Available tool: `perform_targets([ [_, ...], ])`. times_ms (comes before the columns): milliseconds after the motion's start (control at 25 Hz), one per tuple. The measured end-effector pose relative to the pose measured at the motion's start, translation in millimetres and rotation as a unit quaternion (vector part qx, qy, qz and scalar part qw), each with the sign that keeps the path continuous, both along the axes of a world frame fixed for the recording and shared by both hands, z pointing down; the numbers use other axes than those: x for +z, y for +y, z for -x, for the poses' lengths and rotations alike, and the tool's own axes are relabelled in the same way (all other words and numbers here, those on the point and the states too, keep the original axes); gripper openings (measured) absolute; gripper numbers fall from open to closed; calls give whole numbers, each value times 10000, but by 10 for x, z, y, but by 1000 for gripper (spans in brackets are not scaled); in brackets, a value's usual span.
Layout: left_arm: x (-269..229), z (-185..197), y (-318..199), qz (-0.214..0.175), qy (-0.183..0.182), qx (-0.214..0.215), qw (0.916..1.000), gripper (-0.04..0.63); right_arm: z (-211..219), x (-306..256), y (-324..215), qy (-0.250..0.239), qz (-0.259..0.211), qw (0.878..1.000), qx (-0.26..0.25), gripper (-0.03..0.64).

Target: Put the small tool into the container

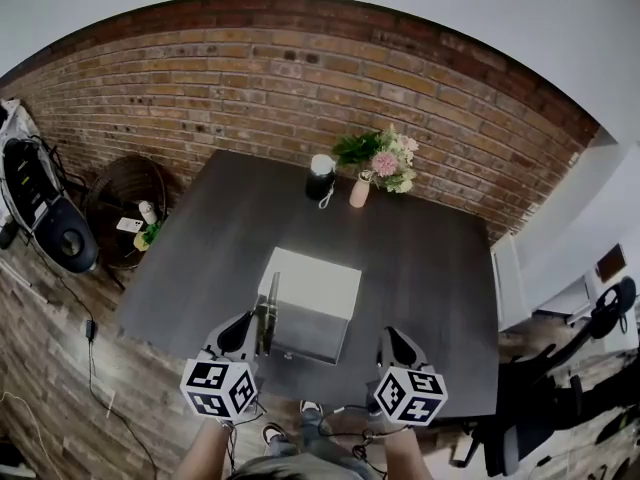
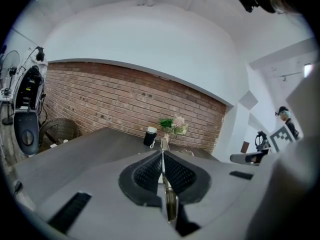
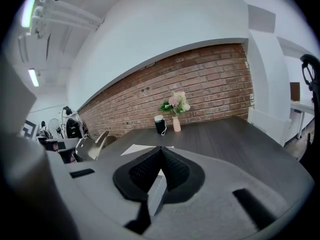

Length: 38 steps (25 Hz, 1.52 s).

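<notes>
A thin metal tool [image 1: 269, 308] stands upright in my left gripper [image 1: 255, 326], right at the left edge of the white and grey box container [image 1: 312, 280] near the table's front. In the left gripper view the jaws [image 2: 162, 156] are shut on the tool [image 2: 170, 204], which shows edge-on between the pads. My right gripper [image 1: 393, 336] hovers to the right of the box, apart from it. Its pads [image 3: 160, 151] meet at the tips with nothing held. The box's white top [image 3: 139, 148] shows just beyond them.
On the dark table [image 1: 430, 268], at the far side, stand a black cylinder with a white top [image 1: 320, 178] and a pink vase of flowers [image 1: 360, 191]. A wicker basket [image 1: 125, 203] sits on the floor at left. A brick wall lies behind, a white chair [image 1: 510, 278] at right.
</notes>
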<state>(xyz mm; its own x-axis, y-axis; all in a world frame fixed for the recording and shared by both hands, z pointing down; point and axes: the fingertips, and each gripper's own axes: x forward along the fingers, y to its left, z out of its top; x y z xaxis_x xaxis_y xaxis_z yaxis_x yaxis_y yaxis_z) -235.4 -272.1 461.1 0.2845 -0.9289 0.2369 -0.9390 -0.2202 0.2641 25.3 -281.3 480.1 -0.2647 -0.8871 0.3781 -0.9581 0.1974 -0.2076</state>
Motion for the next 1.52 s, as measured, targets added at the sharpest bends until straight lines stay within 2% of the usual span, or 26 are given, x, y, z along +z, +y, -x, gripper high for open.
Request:
perform_targets([
  [320,93,-280,30,79,-163,478,9987,8,-246,156,152,-92,151,9995,250,2],
  [480,94,-371,-8,-15,-512,912,9945,8,-305,182,156,-104,174,9994,282,2],
  [640,134,-493,-34,-69,-991,1458,9843,8,-377,219,138,-102,218,9991,340,2],
  [840,223,-674,-63,-141,-1469,2195,9644,8,-440,289,96,-90,302,9987,388,2],
  [920,255,-749,-82,-247,-1722,2519,9520,8,-455,329,76,-73,347,9986,397,2],
  [1000,279,-848,-82,-352,-1951,2932,9353,8,-461,367,48,-62,394,9984,403,2],
  [1200,433,-1044,-68,-330,-2493,3931,8845,8,-443,481,21,-55,549,9976,407,2],
  [1520,725,-1212,-108,-284,-3160,4849,8150,8,-440,687,-1,-50,778,9960,441,2],
])
